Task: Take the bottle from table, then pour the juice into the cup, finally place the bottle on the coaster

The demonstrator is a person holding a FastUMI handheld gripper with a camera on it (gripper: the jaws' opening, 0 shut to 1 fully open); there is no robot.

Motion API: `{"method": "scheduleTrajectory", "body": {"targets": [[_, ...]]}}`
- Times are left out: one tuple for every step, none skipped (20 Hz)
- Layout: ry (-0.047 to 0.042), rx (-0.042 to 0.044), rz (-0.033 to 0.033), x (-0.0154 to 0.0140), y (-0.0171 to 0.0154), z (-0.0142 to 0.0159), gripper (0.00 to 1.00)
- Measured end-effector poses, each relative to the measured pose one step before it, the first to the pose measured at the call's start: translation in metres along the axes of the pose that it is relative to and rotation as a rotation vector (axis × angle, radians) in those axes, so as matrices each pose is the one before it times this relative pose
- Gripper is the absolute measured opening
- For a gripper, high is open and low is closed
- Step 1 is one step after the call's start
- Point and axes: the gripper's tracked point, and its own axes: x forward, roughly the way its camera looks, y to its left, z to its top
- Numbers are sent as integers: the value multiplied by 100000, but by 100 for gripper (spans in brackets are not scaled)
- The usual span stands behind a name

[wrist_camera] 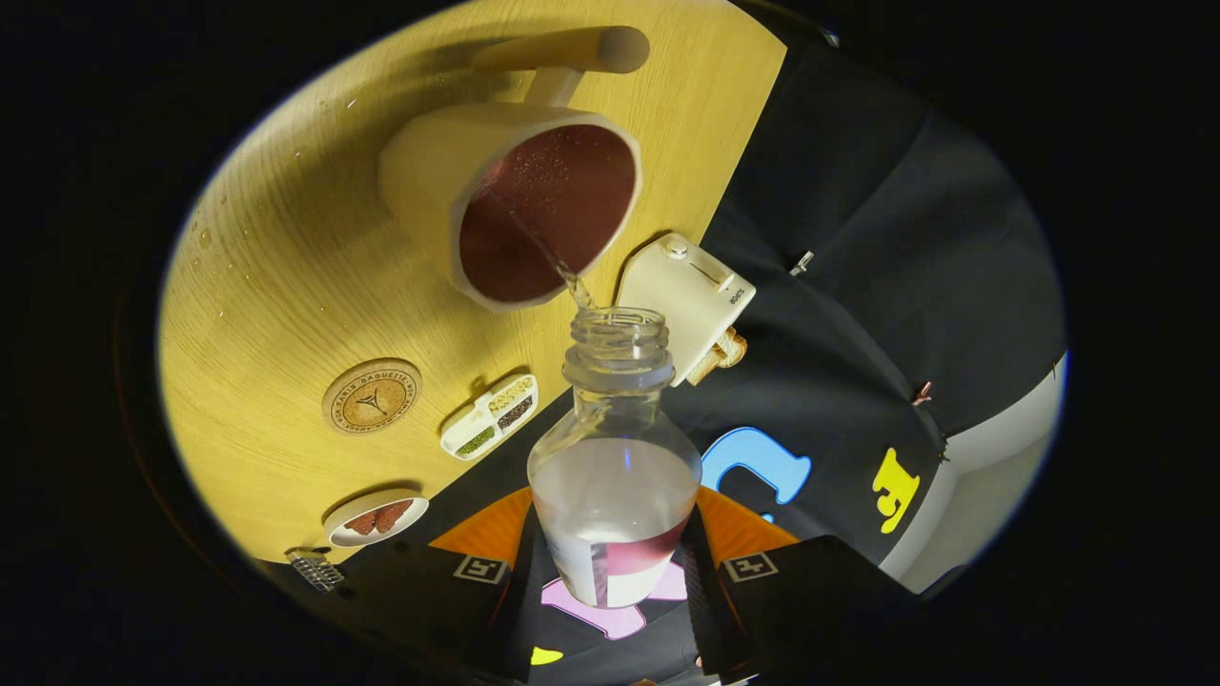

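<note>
Wooden tabletop (286, 286) carries scattered droplets at its far left side, a sign that liquid can escape here and a hint of the main risk. Moving right, a small plate (377, 517) with something reddish-brown on it lies near the gripper's left finger, and beyond it the round cork coaster (372, 396) sits bare, waiting for the bottle; just beside it is a little divided tray (490, 416) of seeds or grains. Further on, the cream cup (519, 205) with its long handle holds dark red juice, bubbles on the surface, and the level looks fairly high, so overfilling is a real hazard if the tilt goes on too long. A thin stream runs from the open mouth of the clear plastic bottle (615, 448) into the cup near its closest rim; a slight wobble or drift could drop it onto the tabletop or the tray. The gripper (610, 572) is clamped on the bottle's lower body, both fingers pressing its sides, and the smooth wall could slip while tipped. To the right, a cream box-like device (688, 297) stands close to the bottle's neck and could be knocked on the swing back.
</note>
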Motion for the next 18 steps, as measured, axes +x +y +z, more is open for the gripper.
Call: {"method": "scheduleTrajectory", "body": {"targets": [[44, -192, -145, -15, -54, -118, 67], [274, -319, 13, 17, -18, -91, 67], [320, -123, 71, -41, -48, -89, 67], [331, 29, 358, -14, 80, -44, 66], [-108, -370, -9, -42, -16, 33, 67], [-414, -838, -309, 81, -193, 144, 67], [-566, -601, -292, -59, -148, 173, 66], [-307, -513, -95, -110, 44, 100, 67], [-120, -499, -264, -147, -31, 48, 67], [73, -502, -261, -48, -97, 63, 67], [220, -497, -254, -22, -112, -21, 67], [-85, -559, -435, 0, -95, 99, 66], [-101, -686, -543, 0, -170, 85, 67], [-363, -760, -311, 5, -137, 226, 67], [-138, -906, -595, 18, -176, 93, 67], [-269, -934, -365, 118, -162, 174, 67], [-393, -969, -117, -58, -29, 132, 66], [-623, -1253, -350, 73, 9, 218, 66]]}}
